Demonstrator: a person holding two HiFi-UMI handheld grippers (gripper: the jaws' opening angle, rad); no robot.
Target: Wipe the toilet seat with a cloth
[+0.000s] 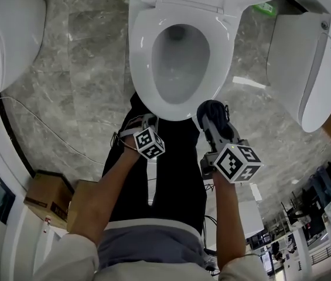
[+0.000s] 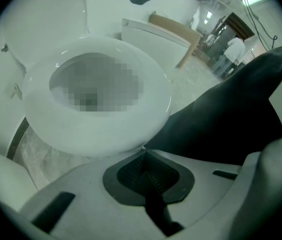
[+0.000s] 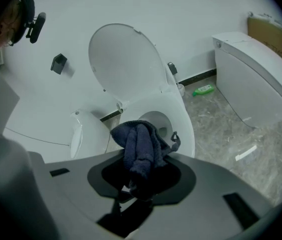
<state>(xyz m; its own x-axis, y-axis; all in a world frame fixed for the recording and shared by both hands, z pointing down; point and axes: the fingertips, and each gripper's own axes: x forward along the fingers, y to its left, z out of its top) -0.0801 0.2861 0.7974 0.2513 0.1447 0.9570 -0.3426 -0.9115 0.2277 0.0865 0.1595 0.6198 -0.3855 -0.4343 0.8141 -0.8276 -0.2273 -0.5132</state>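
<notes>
Three toilets (image 1: 143,57), one cloth (image 3: 141,149), two cardboard boxes (image 1: 45,195), one green bottle (image 1: 265,8).

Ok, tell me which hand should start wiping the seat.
Right. The right tongs grip the cloth close to the seat's front edge; the left tongs are shut and empty.

Several white fixtures are standing together on a grey marble floor (image 1: 89,69), suggesting a sanitary-ware showroom or storeroom: an open toilet (image 1: 180,16) is sitting just ahead of the right gripper (image 1: 212,111), a closed toilet (image 1: 306,69) well to its right, a third white fixture (image 1: 4,40) far left of the left gripper (image 1: 146,122). Cardboard boxes (image 1: 48,195) are lying behind the left gripper
</notes>
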